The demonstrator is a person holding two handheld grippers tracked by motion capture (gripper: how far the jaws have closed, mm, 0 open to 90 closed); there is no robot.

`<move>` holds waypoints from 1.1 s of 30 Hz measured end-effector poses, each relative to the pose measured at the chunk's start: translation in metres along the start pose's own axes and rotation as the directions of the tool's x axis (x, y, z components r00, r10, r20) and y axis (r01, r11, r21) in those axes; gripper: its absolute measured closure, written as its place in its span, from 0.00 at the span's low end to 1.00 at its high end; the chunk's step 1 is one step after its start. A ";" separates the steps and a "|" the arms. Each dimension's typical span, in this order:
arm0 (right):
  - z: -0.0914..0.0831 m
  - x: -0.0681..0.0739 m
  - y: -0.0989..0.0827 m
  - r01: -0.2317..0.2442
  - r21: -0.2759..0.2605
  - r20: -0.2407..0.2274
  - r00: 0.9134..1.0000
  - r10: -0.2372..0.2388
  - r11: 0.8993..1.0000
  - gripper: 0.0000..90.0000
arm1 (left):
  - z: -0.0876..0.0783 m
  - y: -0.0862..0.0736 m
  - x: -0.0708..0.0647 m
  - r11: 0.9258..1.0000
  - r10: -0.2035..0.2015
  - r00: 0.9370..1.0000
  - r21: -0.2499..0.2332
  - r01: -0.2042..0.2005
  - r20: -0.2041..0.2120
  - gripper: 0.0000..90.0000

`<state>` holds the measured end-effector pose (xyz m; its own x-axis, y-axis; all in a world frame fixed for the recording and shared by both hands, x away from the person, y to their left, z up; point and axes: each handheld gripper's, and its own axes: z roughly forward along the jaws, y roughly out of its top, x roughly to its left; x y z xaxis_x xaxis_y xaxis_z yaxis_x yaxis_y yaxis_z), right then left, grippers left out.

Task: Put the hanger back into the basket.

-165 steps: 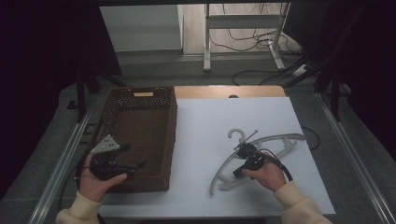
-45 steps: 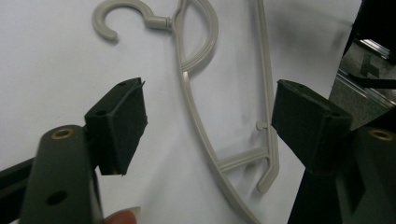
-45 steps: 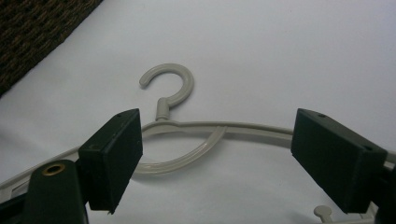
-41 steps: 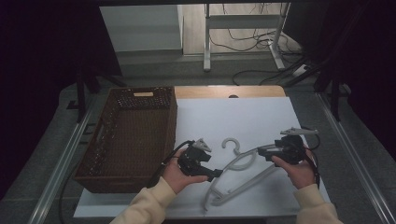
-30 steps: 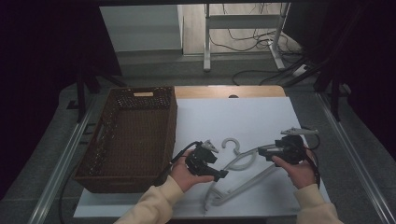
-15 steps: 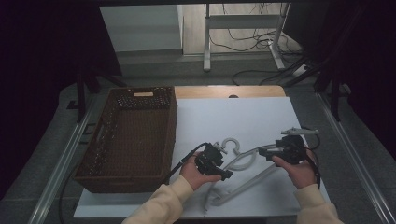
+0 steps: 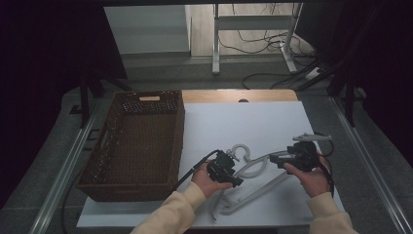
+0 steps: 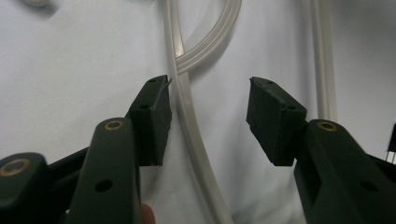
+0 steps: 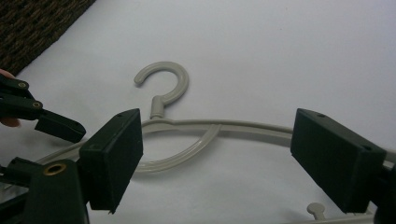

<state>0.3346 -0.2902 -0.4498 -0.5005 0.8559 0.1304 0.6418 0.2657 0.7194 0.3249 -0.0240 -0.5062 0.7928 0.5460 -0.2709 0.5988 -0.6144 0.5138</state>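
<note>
A pale grey plastic hanger (image 7: 254,168) lies flat on the white table, its hook (image 7: 240,150) pointing to the far side. My left gripper (image 7: 233,174) is low over the hanger's left part. In the left gripper view its jaws (image 8: 208,88) straddle one thin arm of the hanger (image 8: 194,126). They have just been closing; the left pad is at the arm and the right pad stands clear. My right gripper (image 7: 273,158) sits at the hanger's right side, open wide, with the hook (image 9: 168,79) and arms ahead of its jaws (image 9: 217,123).
A dark brown wicker basket (image 7: 136,141) stands on the left part of the table (image 7: 229,117). Beyond the table's far wooden edge are a metal frame's legs (image 7: 215,44) and loose cables on the floor. The left gripper's cable (image 7: 192,168) trails toward the basket.
My left hand has come right from the basket to the hanger, sunk onto it, and its jaws have narrowed around the arm. My right hand has kept still over the last second.
</note>
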 end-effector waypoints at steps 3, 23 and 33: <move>0.000 0.000 0.000 0.001 0.003 0.000 1.000 -0.001 1.000 0.18 | 0.003 0.000 0.000 1.000 -0.002 1.000 0.007 0.002 -0.002 0.57; 0.002 0.001 -0.001 0.005 0.008 0.006 1.000 -0.005 1.000 0.18 | 0.010 0.002 0.000 1.000 -0.023 0.999 0.018 0.023 -0.034 0.66; 0.002 0.001 -0.001 0.006 0.007 0.008 1.000 -0.006 1.000 0.18 | 0.011 0.002 -0.001 0.999 -0.020 0.997 0.023 0.022 -0.075 0.74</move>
<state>0.3348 -0.2892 -0.4513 -0.4998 0.8577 0.1206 0.6429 0.2740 0.7153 0.3262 -0.0322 -0.5134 0.7700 0.5991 -0.2195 0.6183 -0.6156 0.4887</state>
